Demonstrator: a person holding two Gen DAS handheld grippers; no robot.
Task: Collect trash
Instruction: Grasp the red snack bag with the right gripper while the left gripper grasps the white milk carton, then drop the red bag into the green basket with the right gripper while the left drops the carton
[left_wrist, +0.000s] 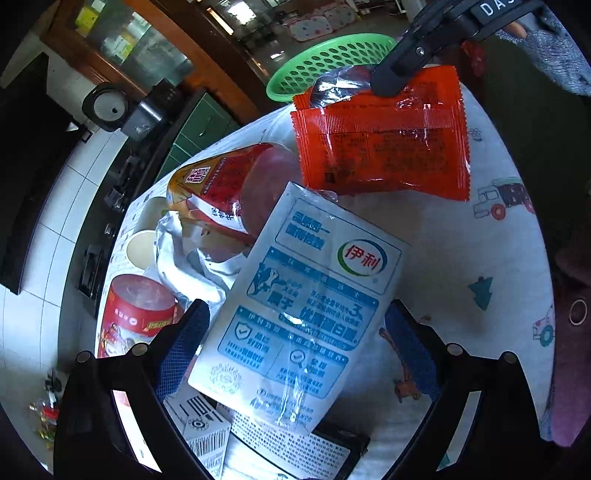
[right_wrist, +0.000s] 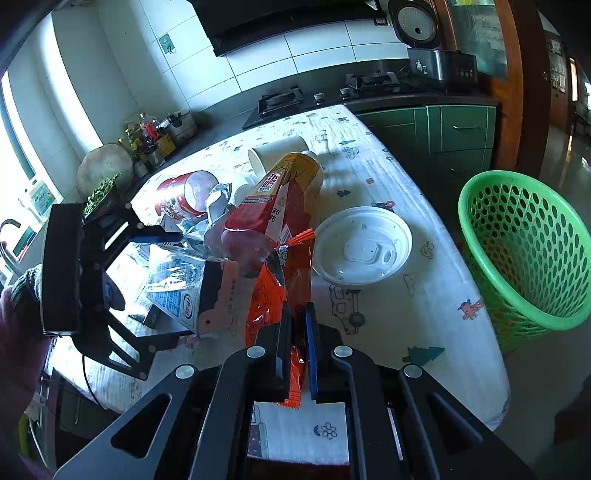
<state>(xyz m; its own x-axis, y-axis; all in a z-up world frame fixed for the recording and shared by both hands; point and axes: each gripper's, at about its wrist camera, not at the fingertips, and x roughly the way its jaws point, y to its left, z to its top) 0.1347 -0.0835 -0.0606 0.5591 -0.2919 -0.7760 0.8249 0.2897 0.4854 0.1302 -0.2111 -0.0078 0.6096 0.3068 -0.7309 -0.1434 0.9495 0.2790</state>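
The right gripper (right_wrist: 297, 332) is clamped on an orange wrapper (right_wrist: 275, 291), lifted above the table (right_wrist: 436, 229). The left gripper (left_wrist: 295, 328) stands wide around a white milk pouch (left_wrist: 306, 295), its pads apparently not pressing. Farther right, past the table's edge, stands the green basket (right_wrist: 528, 251).
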